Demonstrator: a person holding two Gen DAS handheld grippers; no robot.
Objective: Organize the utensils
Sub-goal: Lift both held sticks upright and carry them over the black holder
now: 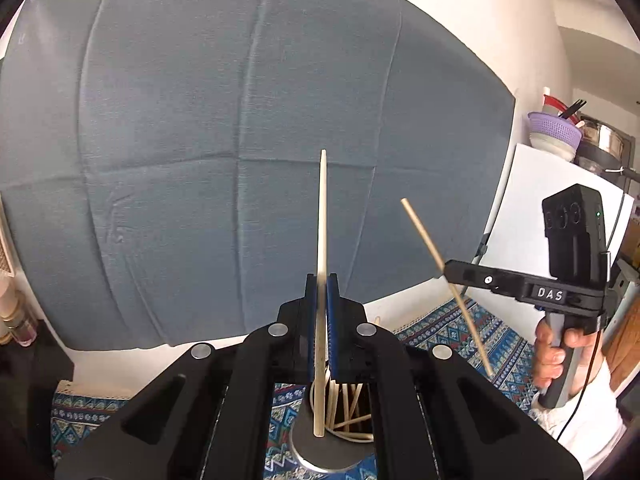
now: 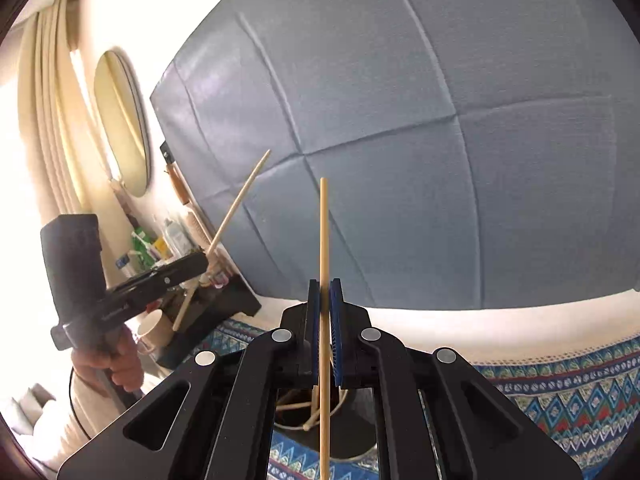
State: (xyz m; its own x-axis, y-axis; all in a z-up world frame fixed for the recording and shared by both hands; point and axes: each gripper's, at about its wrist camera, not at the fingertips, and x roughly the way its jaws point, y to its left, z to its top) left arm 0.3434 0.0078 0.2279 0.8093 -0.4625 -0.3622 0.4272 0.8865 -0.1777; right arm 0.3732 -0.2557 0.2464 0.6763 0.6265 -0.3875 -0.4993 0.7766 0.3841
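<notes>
My left gripper is shut on a pale chopstick that stands upright, its lower end over a round metal holder with several chopsticks inside. My right gripper is shut on a tan chopstick, also upright, above the same holder. The right gripper shows in the left wrist view with its chopstick tilted. The left gripper shows in the right wrist view with its chopstick tilted.
A blue patterned cloth covers the table. A grey-blue fabric backdrop hangs behind. A cream mug, bottles and a black box stand at the left. Bowls and a purple basket sit on a white cabinet at the right.
</notes>
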